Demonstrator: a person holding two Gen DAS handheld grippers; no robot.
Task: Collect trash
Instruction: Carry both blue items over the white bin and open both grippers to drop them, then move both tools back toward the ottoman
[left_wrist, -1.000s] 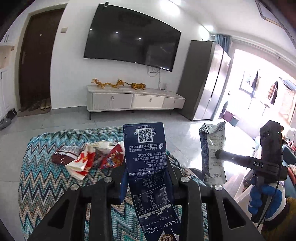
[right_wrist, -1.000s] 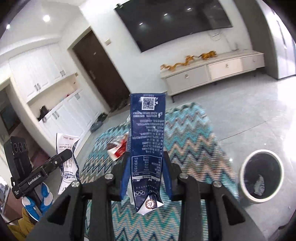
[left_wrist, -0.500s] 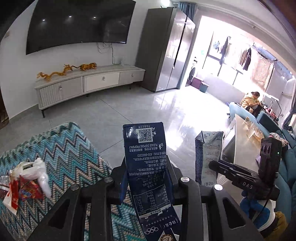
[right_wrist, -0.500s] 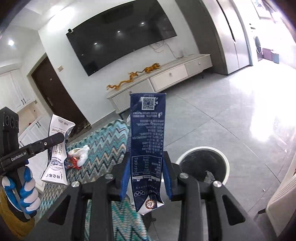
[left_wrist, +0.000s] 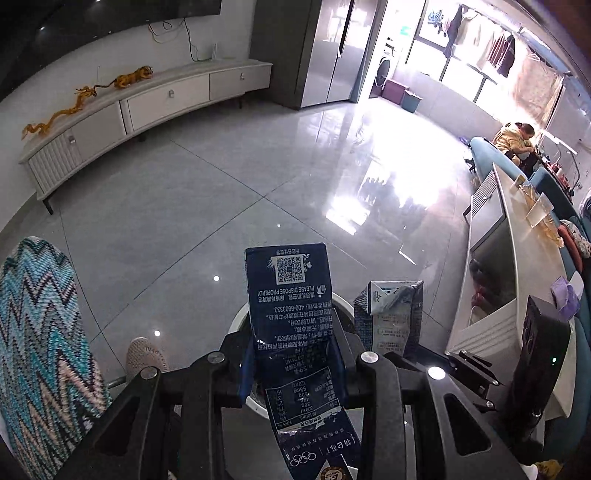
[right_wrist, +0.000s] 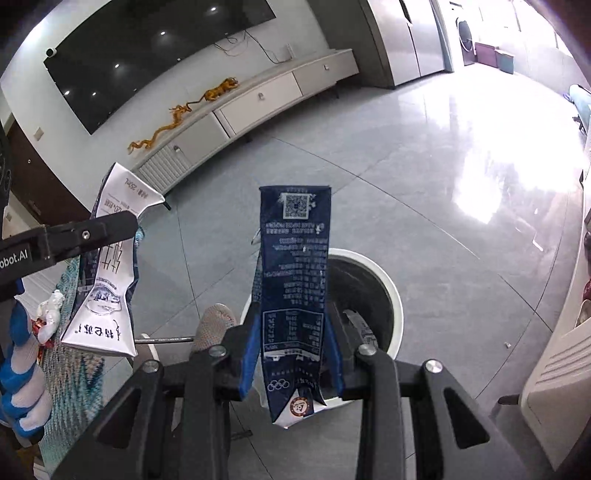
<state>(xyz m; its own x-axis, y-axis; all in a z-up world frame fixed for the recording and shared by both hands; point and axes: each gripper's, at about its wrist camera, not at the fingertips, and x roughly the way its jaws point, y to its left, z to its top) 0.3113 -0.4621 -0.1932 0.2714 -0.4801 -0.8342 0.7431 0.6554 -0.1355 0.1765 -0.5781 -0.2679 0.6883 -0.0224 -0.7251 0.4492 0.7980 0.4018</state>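
My left gripper (left_wrist: 293, 360) is shut on a flattened dark blue milk carton (left_wrist: 291, 306). My right gripper (right_wrist: 293, 349) is shut on a second flattened blue carton (right_wrist: 293, 266). Each view shows the other gripper's carton: one to the right in the left wrist view (left_wrist: 391, 317), one at the left in the right wrist view (right_wrist: 107, 266). A round white-rimmed trash bin (right_wrist: 388, 291) stands on the floor right behind the right carton. In the left wrist view its rim (left_wrist: 238, 321) shows behind the carton. Some trash lies inside the bin.
A zigzag-patterned table (left_wrist: 37, 332) is at the left with wrappers (right_wrist: 50, 317) on it. A shoe (right_wrist: 212, 325) is by the bin. A white TV cabinet (left_wrist: 147, 107) stands at the back. A white counter (left_wrist: 517, 258) and a seated person (left_wrist: 515, 138) are to the right.
Both grippers have swung right, away from the patterned table, and tilted down toward the floor. The trash bin now sits directly under and behind the two held cartons.
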